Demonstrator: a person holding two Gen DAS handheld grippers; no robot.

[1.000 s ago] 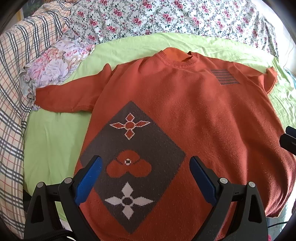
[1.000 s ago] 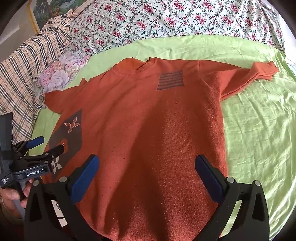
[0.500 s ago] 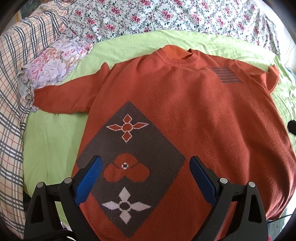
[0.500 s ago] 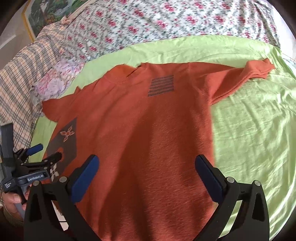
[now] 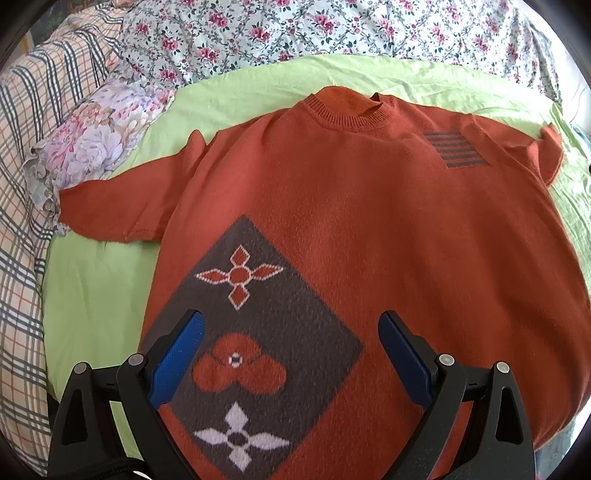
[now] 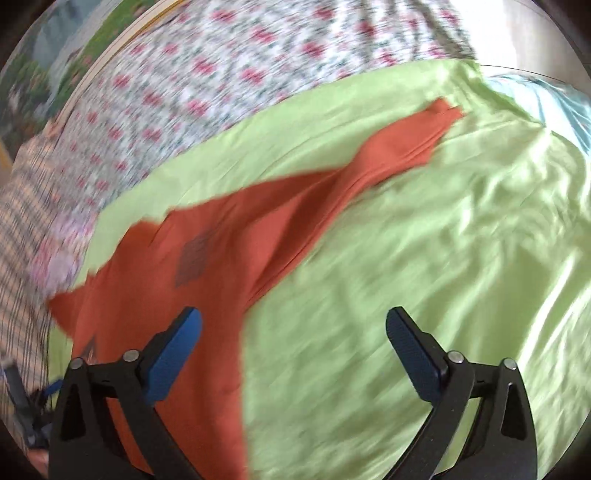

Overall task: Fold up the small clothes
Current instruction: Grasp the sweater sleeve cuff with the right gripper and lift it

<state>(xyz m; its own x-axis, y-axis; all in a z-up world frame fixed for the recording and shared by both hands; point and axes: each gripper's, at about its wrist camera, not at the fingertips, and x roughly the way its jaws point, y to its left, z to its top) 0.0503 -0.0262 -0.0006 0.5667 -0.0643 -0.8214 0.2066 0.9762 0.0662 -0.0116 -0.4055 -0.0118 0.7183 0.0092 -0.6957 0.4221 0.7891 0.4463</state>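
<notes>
Lying flat on green sheet: orange sweater (front up); left gripper and right gripper both spread wide, grasping nothing.

Bare green sheet lies right of the sweater; floral pillows crowd the far edge.

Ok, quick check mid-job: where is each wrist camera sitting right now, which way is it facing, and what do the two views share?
Left wrist: above the sweater hem, facing up toward the collar; only the open left gripper shows.
Right wrist: blurred, off the sweater's right edge, facing across the green sheet to the right sleeve; the open right gripper shows, with the left gripper low at the left edge.
Shared: sweater, its striped patch, sheet, floral bedding.
</notes>
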